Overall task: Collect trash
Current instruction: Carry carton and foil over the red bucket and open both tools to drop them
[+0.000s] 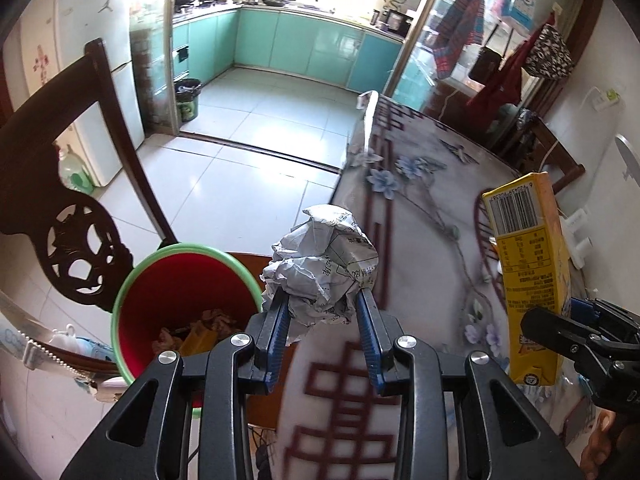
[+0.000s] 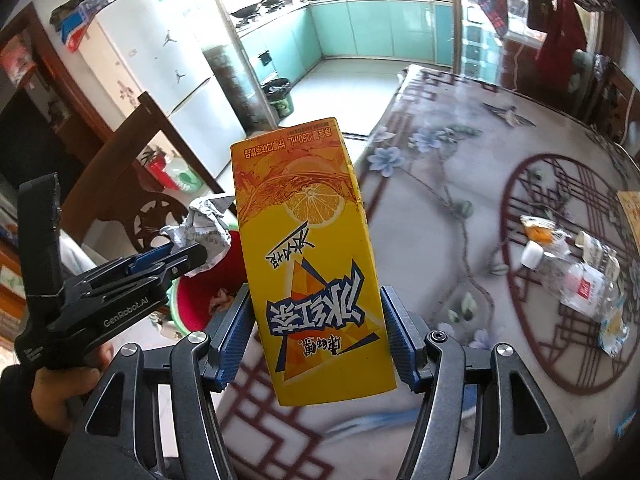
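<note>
Gripping one paper wad (image 1: pixel 320 264), one carton (image 2: pixel 308 256), two tongs (image 1: pixel 322 312)

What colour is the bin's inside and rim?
Red inside, green rim; clearest in the left wrist view.

Crumpled matt paper ball (image 1: pixel 320 266), glossy cardboard carton (image 2: pixel 310 256) (printed), smooth plastic bin (image 1: pixel 180 304), dark carved-wood chair (image 1: pixel 64 200).

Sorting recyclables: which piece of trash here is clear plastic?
The bottle lying on its side on the table, held by neither tongs. The paper ball in the left tongs and the yellow carton in the right are opaque.
</note>
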Motion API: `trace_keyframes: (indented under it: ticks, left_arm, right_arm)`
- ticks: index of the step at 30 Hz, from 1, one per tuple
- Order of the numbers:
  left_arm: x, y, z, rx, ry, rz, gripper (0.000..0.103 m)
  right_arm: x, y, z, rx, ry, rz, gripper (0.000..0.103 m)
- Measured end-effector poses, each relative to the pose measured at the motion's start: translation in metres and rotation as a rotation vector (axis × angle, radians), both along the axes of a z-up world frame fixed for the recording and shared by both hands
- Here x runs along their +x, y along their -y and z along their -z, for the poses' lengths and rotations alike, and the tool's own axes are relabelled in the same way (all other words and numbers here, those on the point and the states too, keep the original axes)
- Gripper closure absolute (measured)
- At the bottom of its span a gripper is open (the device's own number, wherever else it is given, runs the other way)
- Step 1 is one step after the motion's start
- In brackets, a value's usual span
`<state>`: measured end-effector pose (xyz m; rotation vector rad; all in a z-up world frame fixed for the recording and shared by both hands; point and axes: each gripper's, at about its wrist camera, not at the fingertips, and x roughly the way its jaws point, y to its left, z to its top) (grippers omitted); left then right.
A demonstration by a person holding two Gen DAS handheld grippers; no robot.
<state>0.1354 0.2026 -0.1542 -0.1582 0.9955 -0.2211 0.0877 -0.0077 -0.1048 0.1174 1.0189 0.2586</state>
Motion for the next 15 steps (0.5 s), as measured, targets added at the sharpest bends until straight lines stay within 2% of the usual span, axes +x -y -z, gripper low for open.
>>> trace_keyframes:
  ticks: [15]
  left_arm:
    - [0.01, -0.081, 0.018, 0.014, -0.025, -0.121, 0.072]
  right_arm:
    - [0.025, -0.064, 0.011, -0.01, -0.026, -0.103, 0.043]
